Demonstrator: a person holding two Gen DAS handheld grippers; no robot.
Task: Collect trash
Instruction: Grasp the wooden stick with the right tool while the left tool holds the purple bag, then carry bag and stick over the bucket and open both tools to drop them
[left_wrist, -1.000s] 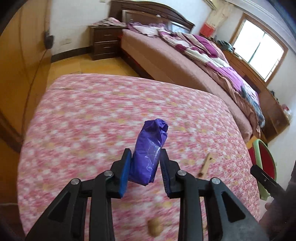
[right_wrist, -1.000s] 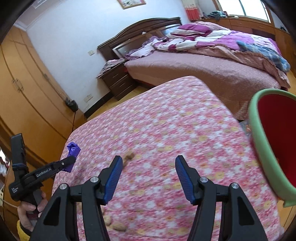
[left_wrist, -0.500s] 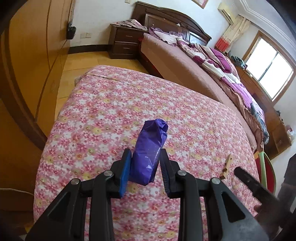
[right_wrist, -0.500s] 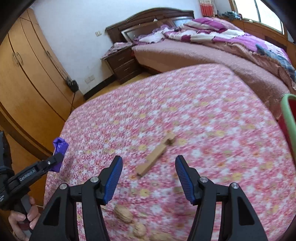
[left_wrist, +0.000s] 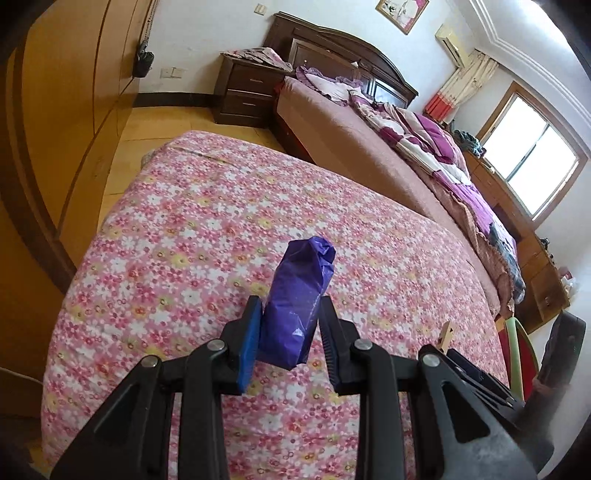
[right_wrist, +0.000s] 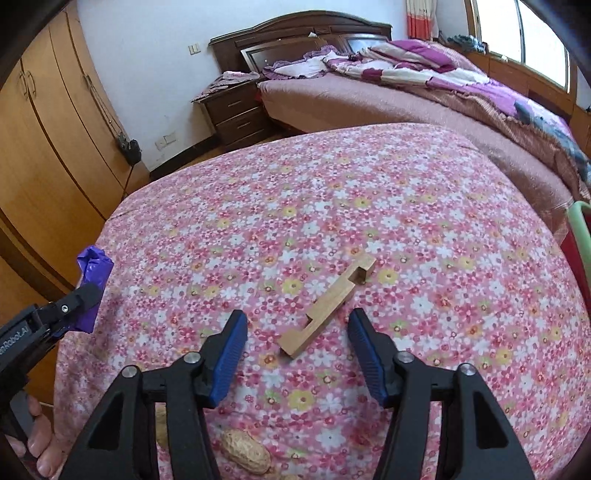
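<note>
Left gripper (left_wrist: 288, 338) clamped on a crumpled purple wrapper (left_wrist: 299, 302), pads pressing both sides, wrapper standing upright between them with its twisted top poking above the fingertips. Held up over the near left part of the pink flowered bedspread (left_wrist: 192, 236), clear of the cloth. Seen from the right wrist as well: same purple wrapper (right_wrist: 92, 273) at the far left, pinched in the black tips, a hand (right_wrist: 37, 439) gripping the handle below.

Right gripper (right_wrist: 297, 349) hovering low over the bedspread (right_wrist: 369, 192), jaws partly apart and just now narrowing, nothing pinched. Between the blue pads (right_wrist: 231, 354), a notched wooden stick (right_wrist: 328, 306) lying flat on the cloth, near end level with the fingertips, far end angling away up and right. Pads either side of it, not touching. Same stick's tip (left_wrist: 445, 334) just showing in the left view, at the right, beside the other gripper's black body.

Closer in, near the bottom edge, a peanut in its shell (right_wrist: 245, 456) on the bedspread between the gripper arms, a second one (right_wrist: 160, 428) partly hidden behind the left arm.

At the right edge, a green-rimmed red bin (right_wrist: 580, 236), beside the bedspread's corner. Beyond, a second bed (right_wrist: 388, 99) with a rumpled purple quilt, dark wooden headboard, nightstand (right_wrist: 236, 110) alongside, and orange wardrobe doors (right_wrist: 48, 147) down the left wall.
</note>
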